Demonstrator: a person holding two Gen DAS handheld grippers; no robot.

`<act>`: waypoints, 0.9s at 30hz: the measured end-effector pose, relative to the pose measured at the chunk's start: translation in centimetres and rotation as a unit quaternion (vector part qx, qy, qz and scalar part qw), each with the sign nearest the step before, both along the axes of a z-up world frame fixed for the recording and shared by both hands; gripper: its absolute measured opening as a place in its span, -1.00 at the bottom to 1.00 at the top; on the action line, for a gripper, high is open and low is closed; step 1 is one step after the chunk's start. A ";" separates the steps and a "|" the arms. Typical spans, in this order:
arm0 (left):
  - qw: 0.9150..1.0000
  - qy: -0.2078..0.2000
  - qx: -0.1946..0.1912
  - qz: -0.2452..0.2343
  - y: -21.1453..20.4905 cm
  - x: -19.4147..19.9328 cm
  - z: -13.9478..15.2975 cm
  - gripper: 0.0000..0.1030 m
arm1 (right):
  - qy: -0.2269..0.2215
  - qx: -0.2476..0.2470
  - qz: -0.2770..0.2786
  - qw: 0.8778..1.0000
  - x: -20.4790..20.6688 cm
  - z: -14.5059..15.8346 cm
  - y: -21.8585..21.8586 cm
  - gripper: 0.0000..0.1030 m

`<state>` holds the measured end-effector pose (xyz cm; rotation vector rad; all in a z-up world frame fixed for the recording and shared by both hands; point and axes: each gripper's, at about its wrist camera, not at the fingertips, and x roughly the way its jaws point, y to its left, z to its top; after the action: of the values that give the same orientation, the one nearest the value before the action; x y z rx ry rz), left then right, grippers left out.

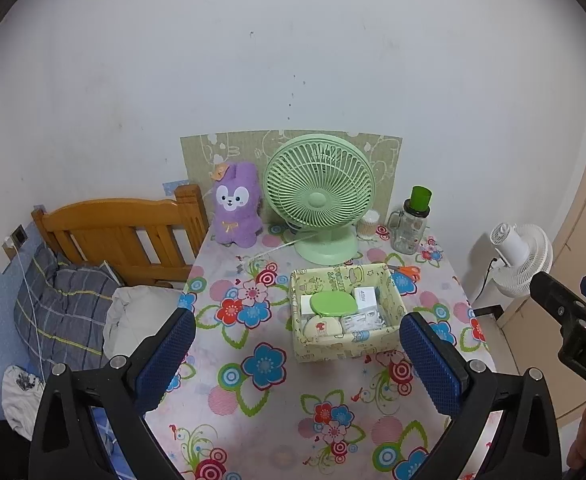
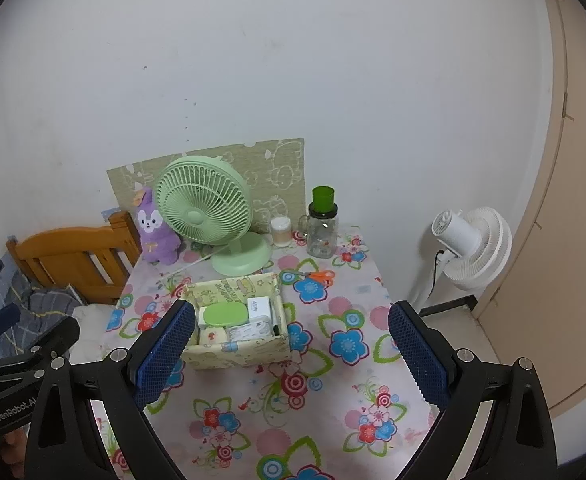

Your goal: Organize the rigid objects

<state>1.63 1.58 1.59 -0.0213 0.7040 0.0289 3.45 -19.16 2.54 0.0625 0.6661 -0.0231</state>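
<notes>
A pale yellow patterned storage box (image 1: 349,350) (image 2: 237,354) sits mid-table on the flowered tablecloth. Inside lie a green oval lid (image 1: 332,303) (image 2: 225,314), white boxes (image 1: 365,295) (image 2: 259,307), a cream mushroom-print item (image 1: 324,327) and white packets. Orange-handled scissors (image 1: 407,271) (image 2: 320,275) lie on the cloth behind the box at its right. My left gripper (image 1: 297,360) hovers open in front of the box, holding nothing. My right gripper (image 2: 291,350) is open too, held above the table's front part, empty. Each gripper shows at the edge of the other's view.
At the table's back stand a purple plush rabbit (image 1: 237,205), a green desk fan (image 1: 320,196), a cotton-swab jar (image 1: 368,224) and a glass jar with a green cap (image 1: 410,224). A wooden bed headboard (image 1: 125,236) is left; a white floor fan (image 2: 473,246) right.
</notes>
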 end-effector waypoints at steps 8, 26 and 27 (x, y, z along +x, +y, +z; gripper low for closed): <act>1.000 0.002 -0.003 0.004 0.2 0.1 -0.2 1.00 | 0.004 -0.001 0.004 1.000 -0.1 -0.3 0.4 0.92; 1.000 0.001 -0.002 0.003 0.1 0.0 -0.5 1.00 | -0.003 -0.012 0.009 1.000 -0.3 -0.1 1.1 0.92; 1.000 0.001 -0.002 0.003 0.1 0.0 -0.4 1.00 | -0.004 -0.012 0.010 1.000 -0.3 -0.1 1.1 0.92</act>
<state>1.66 1.70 1.14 -0.0282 0.7056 0.0331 3.15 -18.08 2.45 0.0322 0.6593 -0.0119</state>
